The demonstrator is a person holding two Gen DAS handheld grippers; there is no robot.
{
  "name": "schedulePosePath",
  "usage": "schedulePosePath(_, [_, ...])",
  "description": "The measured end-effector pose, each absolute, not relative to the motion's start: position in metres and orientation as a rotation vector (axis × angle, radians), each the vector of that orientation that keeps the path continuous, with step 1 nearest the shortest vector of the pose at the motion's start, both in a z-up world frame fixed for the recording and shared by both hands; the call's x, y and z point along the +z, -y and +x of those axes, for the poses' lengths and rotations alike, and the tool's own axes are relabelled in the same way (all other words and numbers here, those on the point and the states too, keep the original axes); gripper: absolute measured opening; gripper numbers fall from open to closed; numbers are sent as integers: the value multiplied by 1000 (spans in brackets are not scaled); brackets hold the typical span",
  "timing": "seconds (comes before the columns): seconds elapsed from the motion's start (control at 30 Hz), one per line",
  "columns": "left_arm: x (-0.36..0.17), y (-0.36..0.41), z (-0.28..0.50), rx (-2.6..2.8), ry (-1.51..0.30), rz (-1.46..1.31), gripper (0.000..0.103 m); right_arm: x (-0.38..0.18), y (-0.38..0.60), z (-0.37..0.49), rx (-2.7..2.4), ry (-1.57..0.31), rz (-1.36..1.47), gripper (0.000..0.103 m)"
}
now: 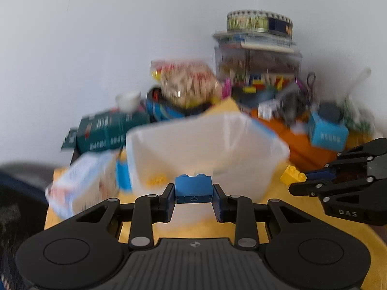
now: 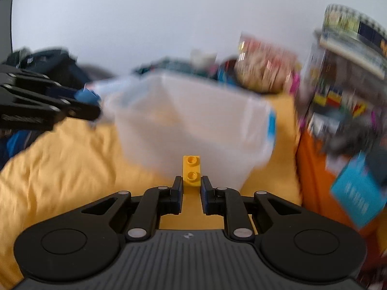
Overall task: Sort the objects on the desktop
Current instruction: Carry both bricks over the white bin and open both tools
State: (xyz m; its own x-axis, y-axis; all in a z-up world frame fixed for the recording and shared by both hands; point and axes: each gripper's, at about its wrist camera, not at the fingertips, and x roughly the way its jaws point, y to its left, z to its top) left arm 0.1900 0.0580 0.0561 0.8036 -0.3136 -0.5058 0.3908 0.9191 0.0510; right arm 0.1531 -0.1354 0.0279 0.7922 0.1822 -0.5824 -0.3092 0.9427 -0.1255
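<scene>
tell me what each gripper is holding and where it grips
The left gripper pinches a blue brick by its two short ends. The right gripper pinches a yellow brick by its long sides, at the near end.

Tub point(image 1: 205, 142) on the cloth point(image 1: 241, 227), carton point(image 1: 106, 130) behind-left, box point(image 1: 327, 135) right, clutter seemingly behind.

Yellow cloth point(image 2: 60, 149) covers desk. Plain white wall point(image 1: 96, 48) behind. Round printed tin point(image 1: 260, 21) tops stack on clear case point(image 1: 256, 60), far right. Dark green carton point(image 1: 108, 130) at left, blurred. Orange surface point(image 2: 314, 169) beside cloth.
</scene>
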Motion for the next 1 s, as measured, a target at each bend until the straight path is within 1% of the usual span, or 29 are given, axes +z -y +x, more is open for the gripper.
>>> schedulePosePath(0.13, [73,-48,226,-364,-449,172,35,52,136,181,248,-523,-233,17])
schedulePosePath(0.27, [71,-40,263,-337,-444,201,35,57,135,214,226,-504,-230,17])
schedulePosePath(0.43, [44,-34,304,-312,-526,200,35,40,135,256,199,-560,-216,17])
schedulePosePath(0.57, [18,-28,322,-334,-643,189,35,15,134,278,191,-639,-212,18])
schedulePosePath(0.6, [14,-27,322,-340,-661,188,36,9,134,279,192,-655,-208,22])
schedulePosePath(0.63, [11,-26,322,-342,-666,185,39,5,135,279,194,-670,-204,34])
schedulePosePath(0.67, [9,-25,321,-341,-666,189,47,2,135,279,197,-671,-202,39])
schedulePosePath(0.7, [9,-24,319,-336,-658,193,51,0,135,276,195,-666,-204,43])
schedulePosePath(0.77, [14,-25,315,-325,-628,190,52,2,134,273,192,-659,-210,43])
schedulePosePath(0.9, [31,-30,304,-309,-573,156,62,11,138,264,188,-625,-188,46])
schedulePosePath(0.93, [35,-30,301,-309,-562,156,62,15,138,260,185,-614,-183,48])
schedulePosePath(1.0, [43,-29,292,-316,-546,160,63,21,138,252,183,-594,-180,49])
